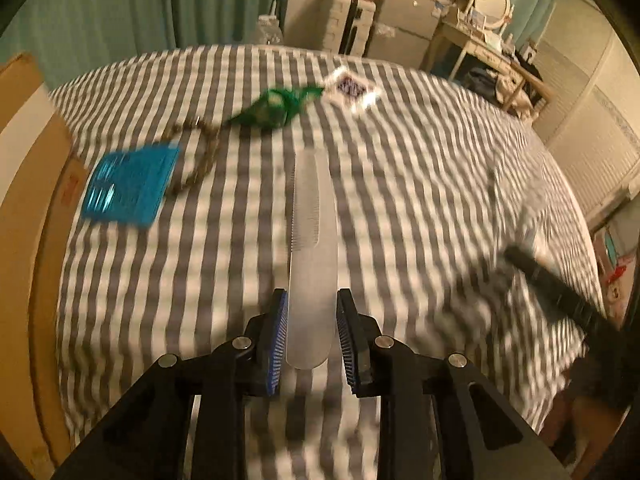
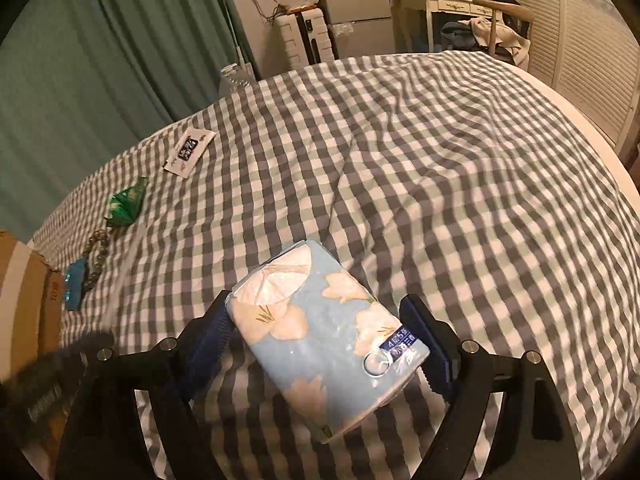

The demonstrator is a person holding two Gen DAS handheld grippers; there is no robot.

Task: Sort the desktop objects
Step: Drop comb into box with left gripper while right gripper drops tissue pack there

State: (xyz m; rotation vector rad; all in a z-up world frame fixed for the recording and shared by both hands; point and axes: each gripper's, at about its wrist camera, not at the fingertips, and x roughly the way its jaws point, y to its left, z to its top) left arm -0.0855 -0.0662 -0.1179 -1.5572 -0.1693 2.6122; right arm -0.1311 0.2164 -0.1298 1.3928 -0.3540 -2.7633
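My left gripper is shut on a long translucent white comb, which points away from me over the checked cloth. My right gripper is shut on a light blue tissue pack with pale flower prints, one blue pad on each side of it. Further left on the cloth lie a blue flat case, a bead bracelet, a green wrapper and a white packet with dark print. The same row shows in the right wrist view: packet, wrapper, bracelet, case.
A cardboard box stands along the left edge of the table, also seen as box. A black blurred part of the other gripper crosses the right side. Green curtains, a small fridge and a dressing table stand behind.
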